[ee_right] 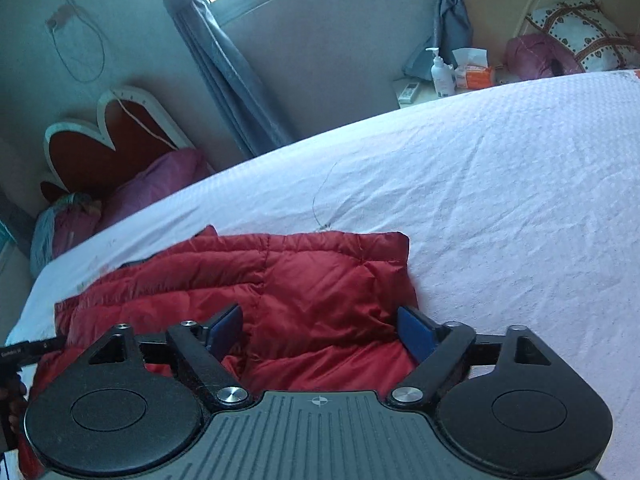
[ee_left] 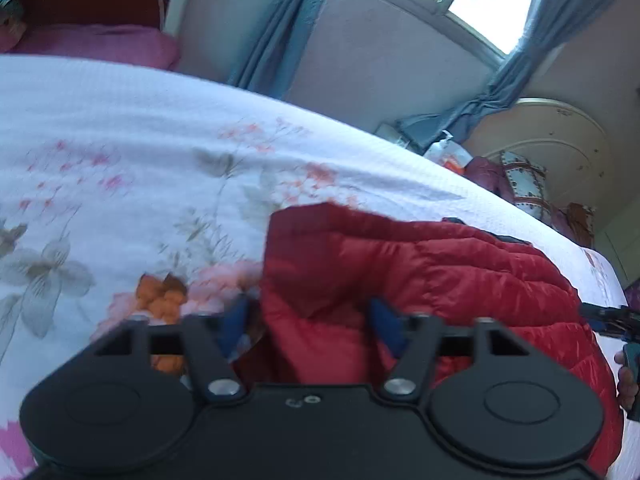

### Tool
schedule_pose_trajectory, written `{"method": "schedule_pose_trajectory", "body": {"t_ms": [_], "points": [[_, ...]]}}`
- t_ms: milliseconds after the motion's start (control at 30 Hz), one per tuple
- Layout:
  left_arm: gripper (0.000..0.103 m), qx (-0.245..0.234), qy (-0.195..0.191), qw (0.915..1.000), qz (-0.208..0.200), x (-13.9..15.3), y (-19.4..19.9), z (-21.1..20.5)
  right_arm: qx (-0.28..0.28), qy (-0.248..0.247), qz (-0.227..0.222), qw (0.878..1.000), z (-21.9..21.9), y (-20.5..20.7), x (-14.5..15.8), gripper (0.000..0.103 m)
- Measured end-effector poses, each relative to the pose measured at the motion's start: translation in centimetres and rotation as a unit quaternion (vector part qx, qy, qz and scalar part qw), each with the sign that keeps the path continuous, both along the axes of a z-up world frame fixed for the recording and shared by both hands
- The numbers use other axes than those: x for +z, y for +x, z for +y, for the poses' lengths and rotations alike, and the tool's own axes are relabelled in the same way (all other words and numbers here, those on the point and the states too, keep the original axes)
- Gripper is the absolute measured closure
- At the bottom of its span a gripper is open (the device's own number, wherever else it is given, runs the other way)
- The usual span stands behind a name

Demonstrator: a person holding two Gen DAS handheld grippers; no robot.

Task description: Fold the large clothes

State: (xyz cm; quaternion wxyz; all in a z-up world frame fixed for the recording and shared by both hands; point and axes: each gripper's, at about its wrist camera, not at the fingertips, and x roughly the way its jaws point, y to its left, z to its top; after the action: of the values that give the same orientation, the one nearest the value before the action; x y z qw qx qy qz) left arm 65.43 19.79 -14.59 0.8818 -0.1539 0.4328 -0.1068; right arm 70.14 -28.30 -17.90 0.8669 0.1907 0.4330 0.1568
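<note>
A red quilted puffer jacket [ee_left: 420, 272] lies folded on a white bedspread [ee_left: 120, 120]. It also shows in the right wrist view [ee_right: 304, 288]. My left gripper [ee_left: 312, 320] is open, its blue pads on either side of a raised fold at the jacket's left edge. My right gripper [ee_right: 320, 332] is open, its pads straddling the jacket's right end. Neither gripper is closed on the cloth. The right gripper shows at the right edge of the left wrist view [ee_left: 612, 320], with a hand behind it.
The bedspread has a floral print [ee_left: 160, 292] on its left part and is plain white [ee_right: 480, 200] on the right. Pink pillows [ee_left: 100, 42], blue curtains [ee_right: 216, 68], a lotion bottle [ee_right: 440, 74] and boxes stand beyond the bed. A headboard [ee_left: 560, 152] rises at the right.
</note>
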Motion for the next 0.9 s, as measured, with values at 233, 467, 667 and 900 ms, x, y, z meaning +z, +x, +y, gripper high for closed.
{"method": "schedule_pose_trajectory", "body": {"t_ms": [233, 467, 667, 900], "points": [[0.097, -0.006, 0.025, 0.9943, -0.103, 4.0, -0.8, -2.0, -0.003, -0.029, -0.074, 0.997, 0.7, -0.8, 1.6, 0.096], [0.097, -0.031, 0.109, 0.9906, -0.077, 1.4, 1.6, -4.9, -0.003, -0.089, -0.034, 0.995, 2.2, 0.5, -1.4, 0.094], [0.096, -0.021, 0.106, 0.9914, -0.075, -0.7, 1.2, -5.0, -0.018, -0.072, -0.059, 0.995, 1.7, -0.5, -2.4, 0.094], [0.019, 0.007, 0.163, 0.9835, -0.079, 0.9, 0.7, -4.7, -0.041, -0.095, -0.053, 0.993, 1.8, -0.8, -0.7, 0.028]]}}
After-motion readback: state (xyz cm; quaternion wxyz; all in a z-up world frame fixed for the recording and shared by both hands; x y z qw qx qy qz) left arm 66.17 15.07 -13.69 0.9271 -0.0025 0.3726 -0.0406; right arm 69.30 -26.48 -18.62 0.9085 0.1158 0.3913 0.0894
